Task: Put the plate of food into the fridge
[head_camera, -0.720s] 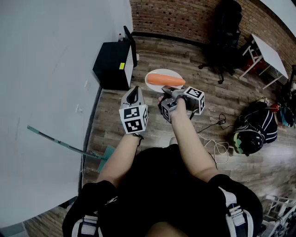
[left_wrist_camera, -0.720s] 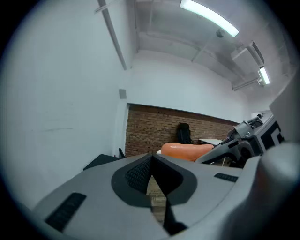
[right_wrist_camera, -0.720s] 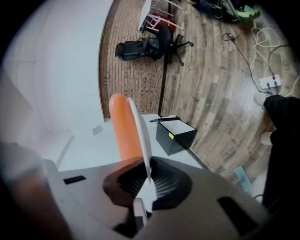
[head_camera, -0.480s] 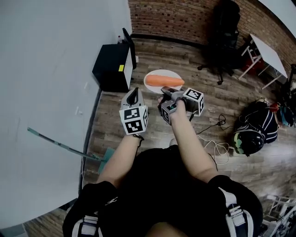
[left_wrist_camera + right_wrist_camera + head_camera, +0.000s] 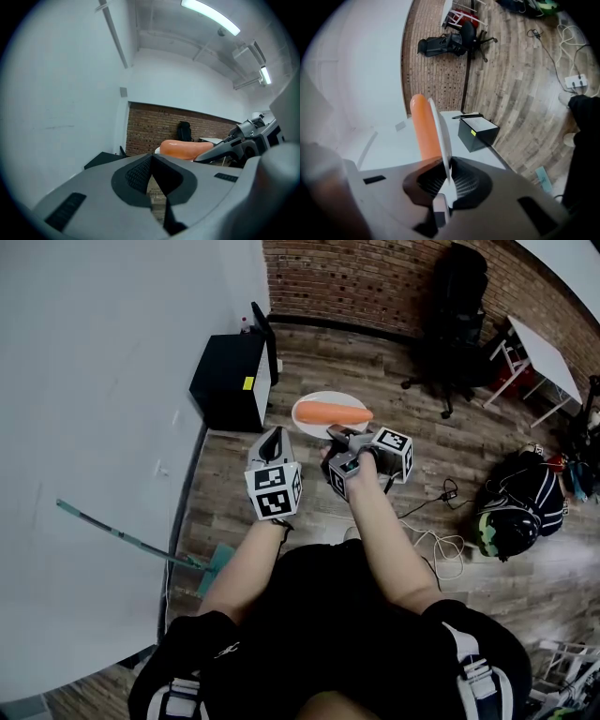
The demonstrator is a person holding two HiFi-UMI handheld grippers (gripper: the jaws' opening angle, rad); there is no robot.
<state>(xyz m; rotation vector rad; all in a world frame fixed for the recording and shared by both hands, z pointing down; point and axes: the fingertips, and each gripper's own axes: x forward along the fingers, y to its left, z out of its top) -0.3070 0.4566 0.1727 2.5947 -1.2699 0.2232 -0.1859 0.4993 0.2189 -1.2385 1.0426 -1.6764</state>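
While the right gripper (image 5: 336, 433) holds its fingers clamped on the near rim of the white plate (image 5: 323, 399), the plate hangs in the air above the wood floor (image 5: 375, 371). Plate roughly level in the head view. Contents: one long orange piece of food (image 5: 334, 413), lying lengthwise across the middle of the plate. Nothing else on it.

Right gripper view: the plate (image 5: 440, 133) shows edge-on, its rim pinched between the two fingers (image 5: 461, 178), and the orange food (image 5: 423, 126) lies against the plate's face.

Left gripper (image 5: 274, 433): fingers together, nothing between them. It is just to the left of the plate and apart from it. Its own view shows the closed tips (image 5: 151, 171) with the orange food (image 5: 183, 149) beyond.

Small black fridge (image 5: 230, 376) stands on the floor against the white wall, ahead and left of the plate, door (image 5: 265, 334) ajar. Its inside cannot be seen from any view. The plate is near the fridge, not in it.
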